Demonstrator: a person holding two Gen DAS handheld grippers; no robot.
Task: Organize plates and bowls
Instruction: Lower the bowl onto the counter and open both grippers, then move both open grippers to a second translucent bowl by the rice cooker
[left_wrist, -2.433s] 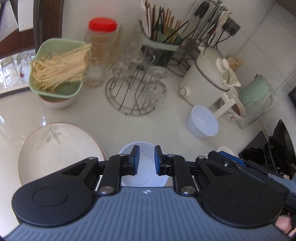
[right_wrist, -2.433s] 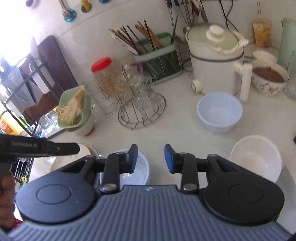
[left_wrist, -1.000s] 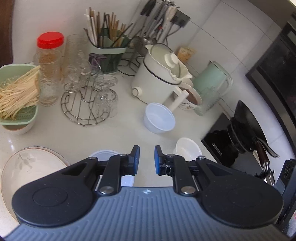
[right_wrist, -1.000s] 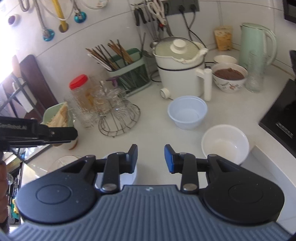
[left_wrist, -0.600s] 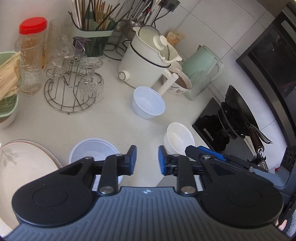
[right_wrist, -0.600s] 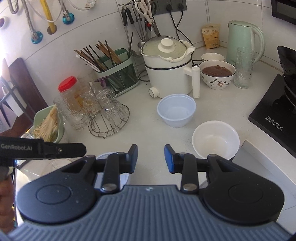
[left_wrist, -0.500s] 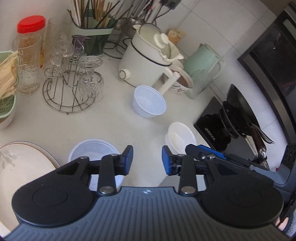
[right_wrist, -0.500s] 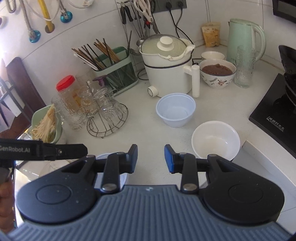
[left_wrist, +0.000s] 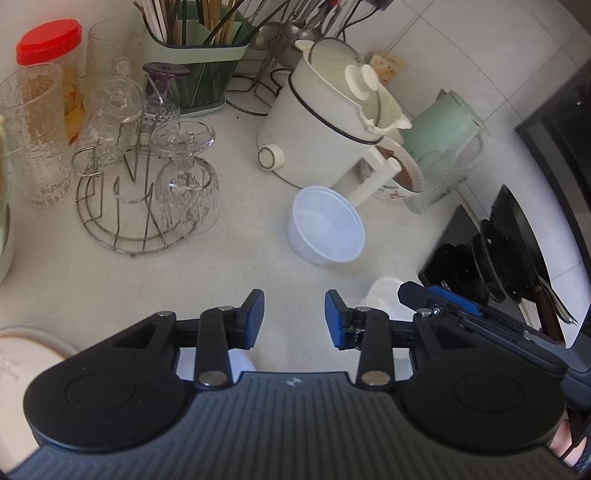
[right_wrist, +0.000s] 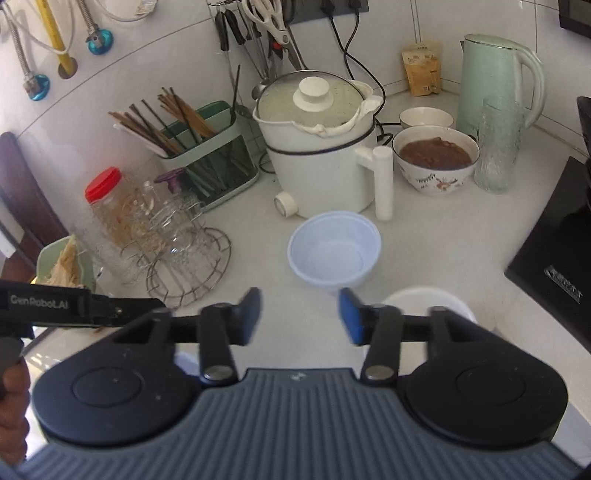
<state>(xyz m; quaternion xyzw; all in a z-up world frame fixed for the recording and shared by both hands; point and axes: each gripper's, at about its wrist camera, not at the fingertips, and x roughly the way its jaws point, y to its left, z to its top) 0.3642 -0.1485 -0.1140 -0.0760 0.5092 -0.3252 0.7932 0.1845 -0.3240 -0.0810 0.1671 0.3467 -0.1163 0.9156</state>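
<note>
Bright, soft daylight; fisheye bends edges; right view's jaws motion-blurred.

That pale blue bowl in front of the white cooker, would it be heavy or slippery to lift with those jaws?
The blue bowl looks thin and translucent, likely plastic, so probably light. It appears empty, so nothing should spill. Its smooth, sloping wall may slip or flex under a pinch, and a push would probably slide it across the counter rather than tip it.
</note>
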